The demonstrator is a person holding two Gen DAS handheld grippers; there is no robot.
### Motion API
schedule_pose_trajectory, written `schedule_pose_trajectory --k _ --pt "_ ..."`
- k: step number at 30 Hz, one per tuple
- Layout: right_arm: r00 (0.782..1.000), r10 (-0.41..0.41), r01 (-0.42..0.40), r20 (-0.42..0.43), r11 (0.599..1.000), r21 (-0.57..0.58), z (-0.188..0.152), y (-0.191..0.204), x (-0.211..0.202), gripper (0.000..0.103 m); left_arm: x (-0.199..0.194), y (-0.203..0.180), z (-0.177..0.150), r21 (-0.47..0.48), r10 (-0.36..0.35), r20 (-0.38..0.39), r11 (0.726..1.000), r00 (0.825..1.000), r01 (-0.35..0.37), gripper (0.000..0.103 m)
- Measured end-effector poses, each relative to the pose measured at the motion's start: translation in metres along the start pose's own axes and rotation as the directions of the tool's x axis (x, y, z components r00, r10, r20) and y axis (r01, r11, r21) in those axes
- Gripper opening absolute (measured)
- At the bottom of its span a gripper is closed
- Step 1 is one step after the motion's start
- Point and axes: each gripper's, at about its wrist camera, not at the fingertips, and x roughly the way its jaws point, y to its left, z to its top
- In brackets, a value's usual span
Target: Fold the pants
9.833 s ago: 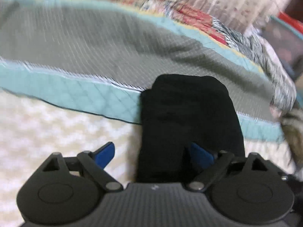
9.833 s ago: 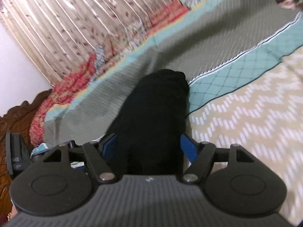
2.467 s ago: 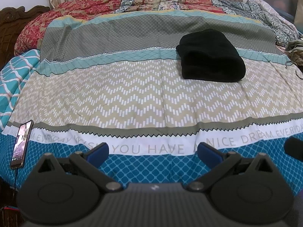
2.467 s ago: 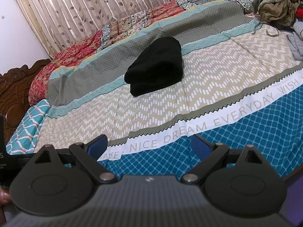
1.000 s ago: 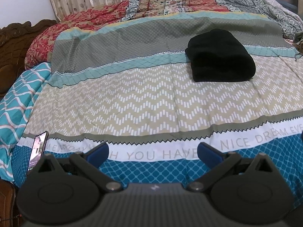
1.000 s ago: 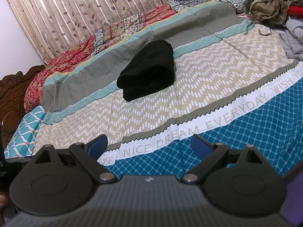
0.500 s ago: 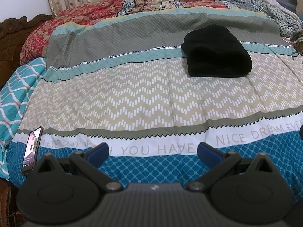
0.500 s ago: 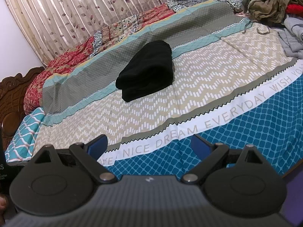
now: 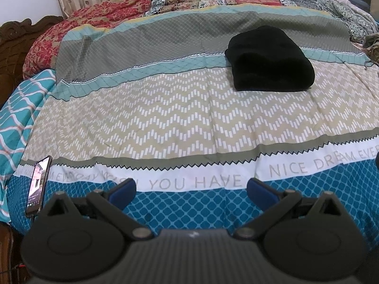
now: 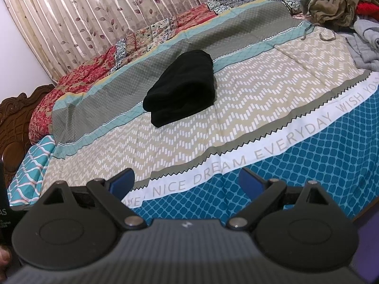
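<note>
The black pants (image 9: 268, 59) lie folded into a thick compact bundle on the bed, across the teal and beige bands of the bedspread (image 9: 165, 123). They also show in the right wrist view (image 10: 181, 87). My left gripper (image 9: 191, 191) is open and empty, held back at the bed's near edge, far from the pants. My right gripper (image 10: 186, 182) is open and empty too, also back over the near blue edge of the bedspread (image 10: 308, 165).
A phone (image 9: 38, 185) lies at the bed's near left corner. A heap of loose clothes (image 10: 336, 2) sits at the far right. A carved wooden headboard (image 10: 16, 123) stands on the left and curtains (image 10: 94, 19) hang behind.
Both grippers let go of the folded pants and drew back to the bed's near edge. Over the last second the views only shift slightly; the pants stay put.
</note>
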Motion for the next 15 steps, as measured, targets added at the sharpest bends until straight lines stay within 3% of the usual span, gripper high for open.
schedule_pose_trajectory --k 15 --pt "1.0 -0.002 0.002 -0.005 1.0 0.002 -0.0021 -0.0009 0.0012 0.096 0.0028 -0.0012 -0.0006 0.0 -0.01 -0.016 1.0 1.0 0.01 0.103"
